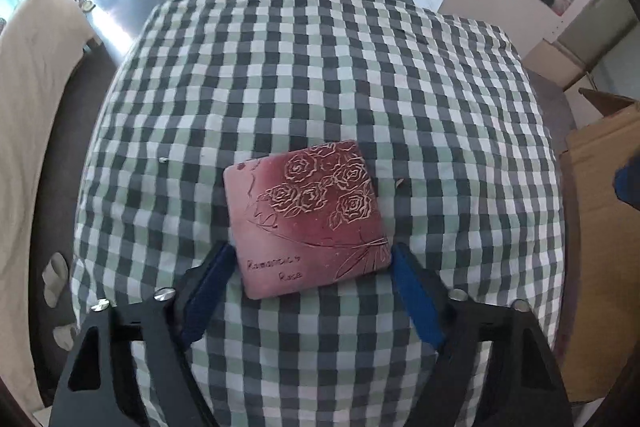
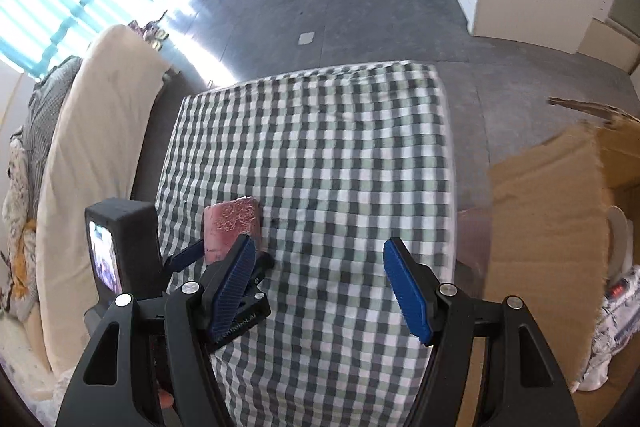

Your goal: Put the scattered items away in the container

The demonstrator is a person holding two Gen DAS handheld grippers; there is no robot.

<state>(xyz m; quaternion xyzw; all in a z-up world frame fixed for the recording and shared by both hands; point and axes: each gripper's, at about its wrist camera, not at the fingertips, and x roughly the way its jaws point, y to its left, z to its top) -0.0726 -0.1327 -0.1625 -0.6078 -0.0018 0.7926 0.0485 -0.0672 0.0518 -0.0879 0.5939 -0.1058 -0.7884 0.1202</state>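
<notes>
The near edge of the rose-patterned red case is overlapped by the blue pads of the left gripper, so contact cannot be judged. In the right wrist view, the lower part of that case is covered by the right gripper's left finger. The cardboard box is cut off at the right edge; its contents, a white rounded shape and patterned fabric, are only partly shown. The checked cloth is blurred.
</notes>
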